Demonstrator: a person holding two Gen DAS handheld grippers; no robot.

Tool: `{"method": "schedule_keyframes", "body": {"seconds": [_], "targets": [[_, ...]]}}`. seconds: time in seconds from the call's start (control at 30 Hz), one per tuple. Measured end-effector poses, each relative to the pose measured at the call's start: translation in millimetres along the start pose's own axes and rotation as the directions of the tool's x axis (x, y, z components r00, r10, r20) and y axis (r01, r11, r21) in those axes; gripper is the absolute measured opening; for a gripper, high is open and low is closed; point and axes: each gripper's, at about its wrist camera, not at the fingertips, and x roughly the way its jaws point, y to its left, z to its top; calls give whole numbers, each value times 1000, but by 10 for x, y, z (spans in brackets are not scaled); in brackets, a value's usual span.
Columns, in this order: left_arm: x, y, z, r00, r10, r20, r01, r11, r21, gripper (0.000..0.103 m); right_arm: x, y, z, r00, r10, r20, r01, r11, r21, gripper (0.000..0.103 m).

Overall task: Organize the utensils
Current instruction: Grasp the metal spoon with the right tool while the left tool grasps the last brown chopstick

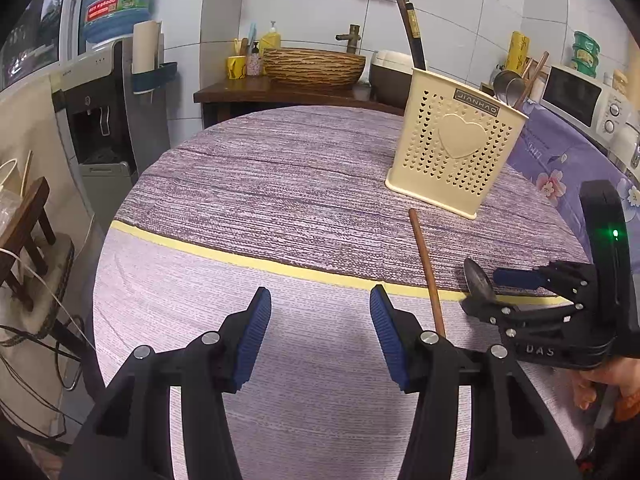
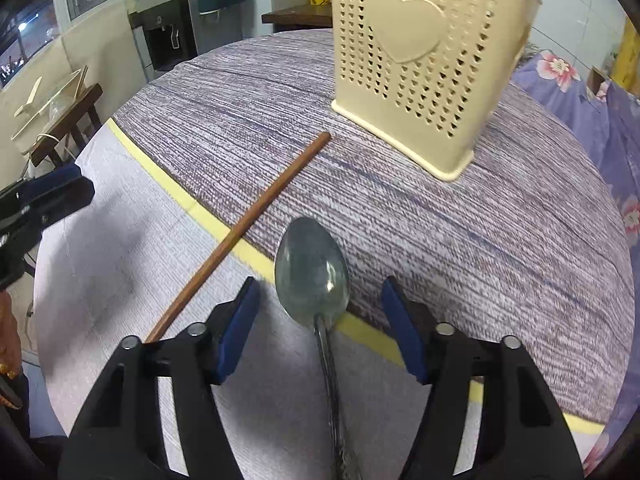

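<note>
Right tongs (image 2: 320, 312): jaws apart, blue pads on either side of the spoon's neck, not touching it; nothing is gripped.
Left tongs (image 1: 320, 320): jaws apart, nothing between the pads, held over the pale part of the surface.
Spoon (image 2: 311, 270): metal, lying flat, bowl across the yellow stripe, handle running back between the right tongs' jaws.
Chopstick (image 2: 240, 232): brown, single, lying flat just left of the spoon, far end pointed toward the holder's base, not touching it.
Holder (image 2: 420, 64): cream, heart-perforated, upright on the purple cloth, well beyond the spoon; utensil handles are seen sticking out at its top.
Surface (image 2: 440, 248): round, purple woven cloth, yellow stripe (image 1: 240, 258), paler near part.
</note>
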Motion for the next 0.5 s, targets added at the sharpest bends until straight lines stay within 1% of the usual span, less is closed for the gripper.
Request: {"method": "schedule_keyframes", "body": {"seconds": [0.1,0.13,0.23,0.3,0.37,0.5], "targets": [[24,-39,12,1000,-2,-7,2,1000,10,52,20,32,52,1000,2,-7,-2,1000,-1,45],[34,-54,19,1000,-6,-11,6,1000,14,52,18,42,60,1000,0,-7,0,1000,-2,39],[98,-119,36,999,-29,-39,31,999,36,52,13,42,57,1000,-1,-4,1,1000,10,39],[131,-164,54,998,-39,-50,41,998,44,52,-26,-11,47,1000,15,7,-15,999,47,39],[166,-216,77,997,-46,-60,49,997,59,52,-151,-97,52,998,36,46,-41,994,97,39],[254,-335,163,990,-96,-100,104,992,74,52,-563,-271,92,988,27,154,-55,983,177,39]]}}
